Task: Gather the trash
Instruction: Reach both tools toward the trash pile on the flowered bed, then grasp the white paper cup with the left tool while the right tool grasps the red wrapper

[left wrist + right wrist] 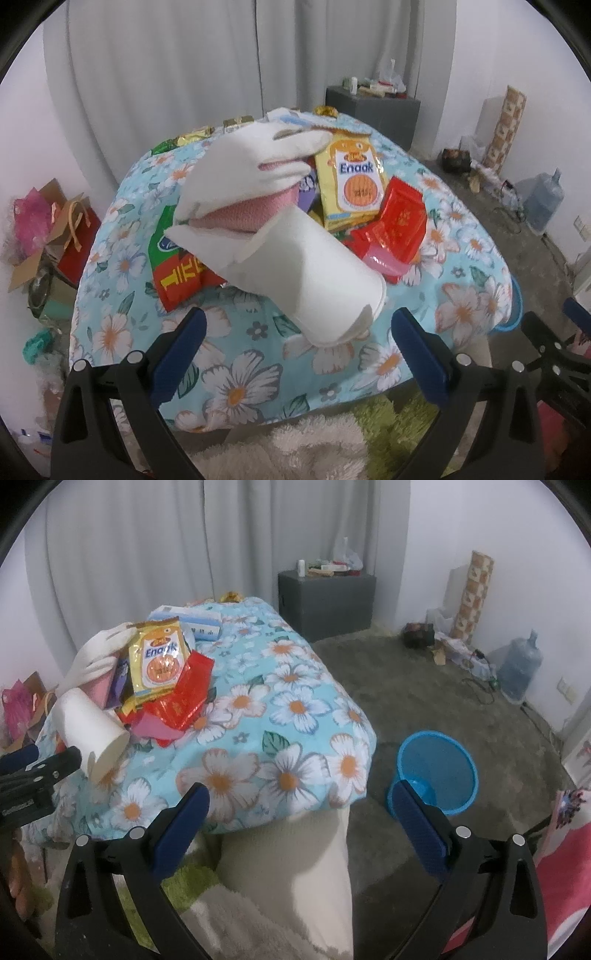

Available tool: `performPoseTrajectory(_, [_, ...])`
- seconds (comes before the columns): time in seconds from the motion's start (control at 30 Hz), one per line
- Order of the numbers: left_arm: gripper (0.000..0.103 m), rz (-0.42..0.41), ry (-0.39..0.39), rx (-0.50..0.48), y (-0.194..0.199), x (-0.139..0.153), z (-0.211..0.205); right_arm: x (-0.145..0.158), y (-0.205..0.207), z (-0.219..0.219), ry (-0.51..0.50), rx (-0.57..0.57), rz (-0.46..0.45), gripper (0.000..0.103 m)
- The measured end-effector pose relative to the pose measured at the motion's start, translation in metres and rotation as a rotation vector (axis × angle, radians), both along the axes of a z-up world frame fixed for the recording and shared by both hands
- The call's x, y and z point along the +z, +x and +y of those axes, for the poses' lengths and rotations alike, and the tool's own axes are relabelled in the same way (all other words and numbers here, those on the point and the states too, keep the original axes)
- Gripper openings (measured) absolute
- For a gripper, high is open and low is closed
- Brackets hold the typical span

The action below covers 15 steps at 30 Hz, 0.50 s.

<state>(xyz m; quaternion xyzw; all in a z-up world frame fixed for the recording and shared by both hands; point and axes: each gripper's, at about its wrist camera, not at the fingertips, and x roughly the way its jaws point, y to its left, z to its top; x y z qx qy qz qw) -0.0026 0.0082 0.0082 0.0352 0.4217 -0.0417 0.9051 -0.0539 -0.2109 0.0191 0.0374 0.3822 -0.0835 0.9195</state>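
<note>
The trash is sitting in a heap on the flower-print bench (258,709): a yellow Enaak packet (354,177) is leaning over red wrappers (395,225), a green-and-red bag (177,262) is lying at the left, and a white paper cup (317,273) is lying on its side nearest the left tongs (297,354), whose jaws are standing wide with nothing between them. A white glove (255,162) is resting on the pile. The right tongs (301,829) are gaping wide too, empty, hovering by the bench edge, with the blue bin (436,771) on the floor just beside.
</note>
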Motion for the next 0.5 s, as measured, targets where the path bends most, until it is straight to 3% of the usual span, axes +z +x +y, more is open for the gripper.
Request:
performPoseTrajectory(0.1, [0.099,-0.026,-0.056,0.006,0.000,0.001,0.012,0.006,0.005,0.003,-0.021,0.004,-0.034,0.095])
performPoseTrajectory(0.23, [0.099,-0.090,-0.190,-0.037,0.002,0.007,0.034,0.011,0.017,0.010,-0.013,0.066,-0.059,0.095])
performPoseTrajectory(0.4, [0.099,-0.165,-0.447,-0.168,0.002,0.009,0.068,0.015,0.035,0.005,0.204,0.133,-0.121,0.095])
performPoseTrajectory(0.5, [0.099,-0.142,-0.489,-0.153,0.007,0.004,0.076,0.011,0.056,0.005,0.325,0.163,-0.092,0.095])
